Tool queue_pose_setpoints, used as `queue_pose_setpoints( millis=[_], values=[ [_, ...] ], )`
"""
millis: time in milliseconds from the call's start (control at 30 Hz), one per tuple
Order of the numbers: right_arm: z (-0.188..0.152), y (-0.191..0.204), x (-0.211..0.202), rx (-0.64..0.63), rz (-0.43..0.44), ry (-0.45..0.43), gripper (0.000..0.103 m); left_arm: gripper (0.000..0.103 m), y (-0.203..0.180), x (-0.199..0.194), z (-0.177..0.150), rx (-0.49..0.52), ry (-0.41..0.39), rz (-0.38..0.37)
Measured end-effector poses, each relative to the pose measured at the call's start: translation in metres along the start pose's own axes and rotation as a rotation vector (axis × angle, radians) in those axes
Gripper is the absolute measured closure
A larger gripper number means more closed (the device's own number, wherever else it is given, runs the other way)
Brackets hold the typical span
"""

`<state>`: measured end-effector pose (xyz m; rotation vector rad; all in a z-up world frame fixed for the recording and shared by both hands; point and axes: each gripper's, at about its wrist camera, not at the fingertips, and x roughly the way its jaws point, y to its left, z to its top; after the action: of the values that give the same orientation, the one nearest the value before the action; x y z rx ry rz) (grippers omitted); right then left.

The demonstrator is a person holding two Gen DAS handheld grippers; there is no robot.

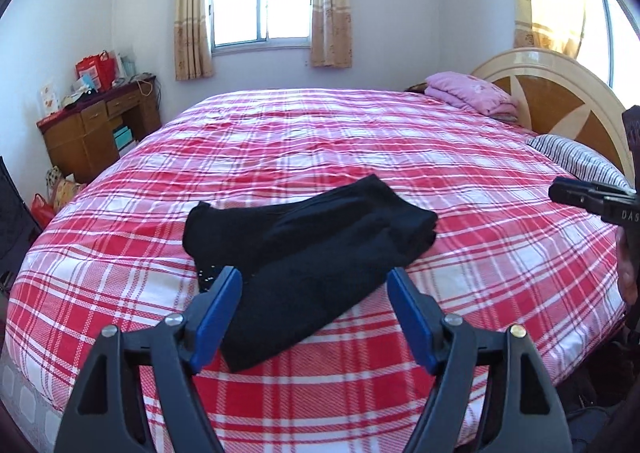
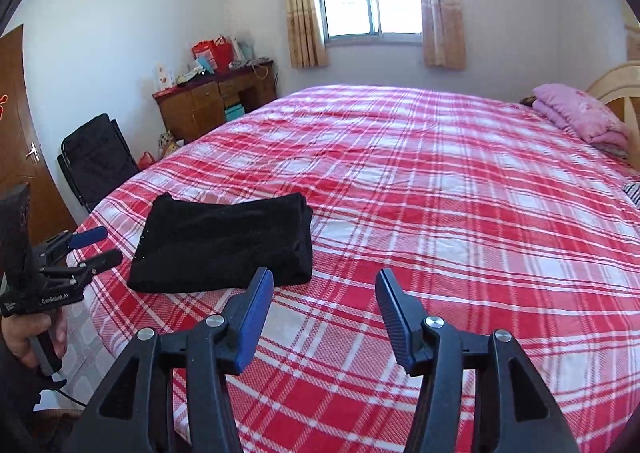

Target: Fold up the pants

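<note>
A wide bed [image 1: 360, 157] with a red, white and pink plaid cover fills most of both views and serves as the reference for everything else. Its curved wooden headboard [image 1: 560, 93] stands at the right end, with a folded pink quilt [image 1: 472, 93] lying on the bed just in front of it and a striped pillow [image 1: 576, 159] nearer the camera along the same end. Beyond the far side of the bed, a window [image 1: 260, 1] with beige curtains is set in the white wall, and past the far left corner stands a brown wooden desk [image 1: 96, 125] crowded with red bags and boxes. A black folding chair [image 2: 100, 161] sits off the left side of the bed. The black pants [image 2: 224, 241] lie folded into a compact bundle on the bed, near its front left corner and close to the near edge. The left gripper [image 1: 314, 277] hovers just above the near edge of the bed with its blue-padded fingers spread apart on either side of the pants' closest part, gripping nothing. The right gripper [image 2: 324, 281] hangs over bare plaid cover to the right of the pants, its fingers likewise spread and empty.
</note>
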<state>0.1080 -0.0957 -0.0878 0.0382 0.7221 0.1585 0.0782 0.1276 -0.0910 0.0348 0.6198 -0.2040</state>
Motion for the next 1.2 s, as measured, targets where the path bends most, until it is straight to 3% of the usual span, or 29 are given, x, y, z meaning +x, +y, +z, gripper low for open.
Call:
queue_pose_setpoints(
  millis=[267,833,967,1200],
  values=[
    [-0.004,0.014,-0.026,-0.061,-0.032,-0.042,0.045,0.011,-0.013,-0.021,0.001,-0.015,-0.051,0.006],
    [-0.012,0.03,-0.034,-0.087,-0.022,-0.054,0.044,0.008,-0.014,-0.021,-0.003,-0.009,-0.065,0.017],
    [-0.012,0.031,-0.035,-0.09,-0.026,-0.06,0.044,0.002,-0.013,-0.024,-0.001,-0.006,-0.075,0.032],
    [-0.013,0.039,-0.044,-0.114,-0.034,-0.101,0.043,0.001,-0.014,-0.025,0.001,0.003,-0.075,0.056]
  ],
)
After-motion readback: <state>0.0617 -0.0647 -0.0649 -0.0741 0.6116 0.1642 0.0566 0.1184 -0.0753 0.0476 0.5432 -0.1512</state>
